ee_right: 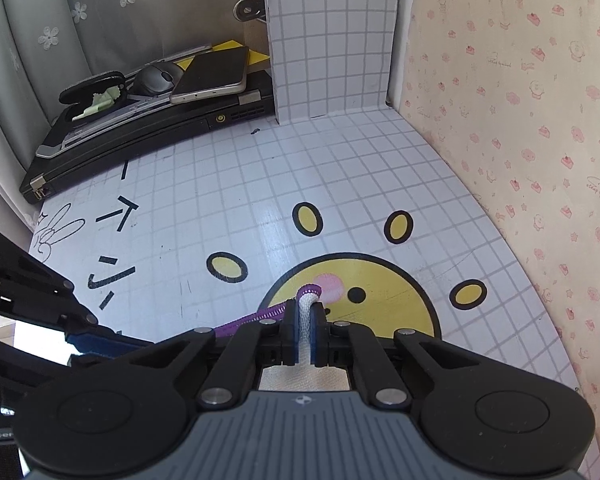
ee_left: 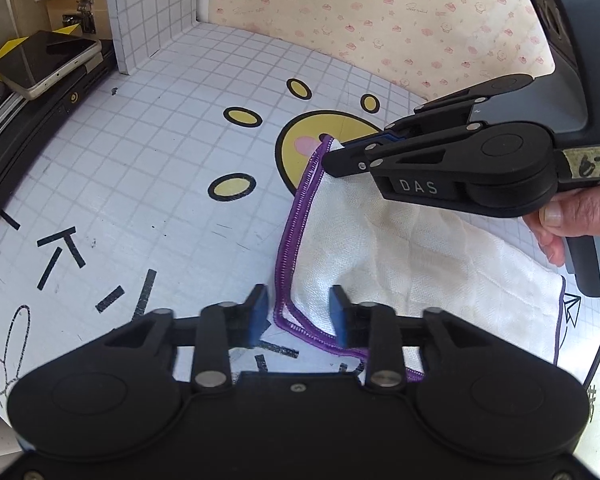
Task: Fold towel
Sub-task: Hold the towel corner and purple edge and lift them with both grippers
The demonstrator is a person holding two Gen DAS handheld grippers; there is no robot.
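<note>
Right claw pinches white, purple-hemmed towel, doubled over.

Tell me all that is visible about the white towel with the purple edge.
The white gauze-like towel with purple stitched edging lies partly folded on the grid-patterned table cover, two layers of edge showing near its front corner. The right gripper is shut on one far corner and lifts it above the yellow smiley face print. The left gripper stands open with the front corner between its blue fingers, not pressing it.

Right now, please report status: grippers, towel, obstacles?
Left gripper open, straddling towel edge. Right gripper shut on towel corner. Nothing in the way.
</note>
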